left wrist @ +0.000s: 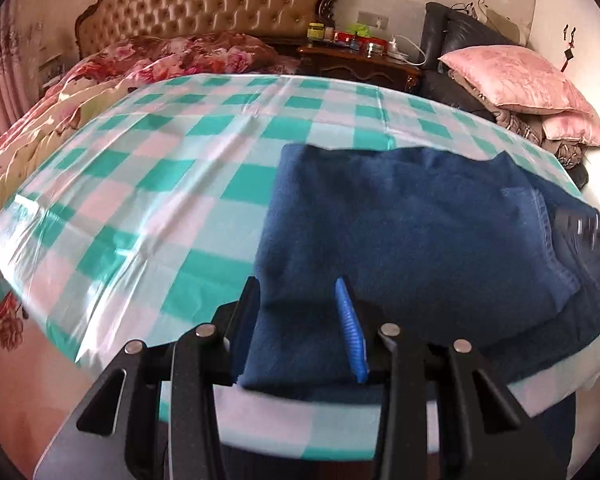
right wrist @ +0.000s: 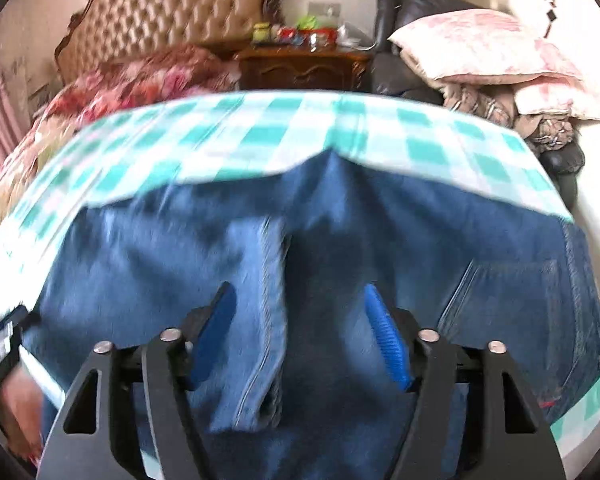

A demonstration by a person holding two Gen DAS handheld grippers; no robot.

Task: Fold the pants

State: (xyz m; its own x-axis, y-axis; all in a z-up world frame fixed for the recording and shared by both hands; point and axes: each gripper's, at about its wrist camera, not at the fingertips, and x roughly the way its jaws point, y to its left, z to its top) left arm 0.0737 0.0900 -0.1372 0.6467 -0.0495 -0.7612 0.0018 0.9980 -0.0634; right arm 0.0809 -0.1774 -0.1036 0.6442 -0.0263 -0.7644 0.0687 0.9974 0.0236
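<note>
One pair of blue pants [left wrist: 412, 220] lies folded on the checked cloth [left wrist: 172, 168], lower right of frame. Two grippers: left gripper [left wrist: 300, 320] and right gripper [right wrist: 300, 332] both stand apart over denim, gripping nothing.

Pants [left wrist: 420, 220]: blue denim, matt, stitched seams. Checked cover [left wrist: 160, 184]: glossy, smooth, plastic-like sheet. Fingers [left wrist: 350, 328]: ribbed blue pads on matt black arms, bright metal rivets. Headboard [left wrist: 204, 0]: tufted leather-like upholstery, carved wood frame. Pillow [left wrist: 512, 76]: pink satin sheen.
</note>
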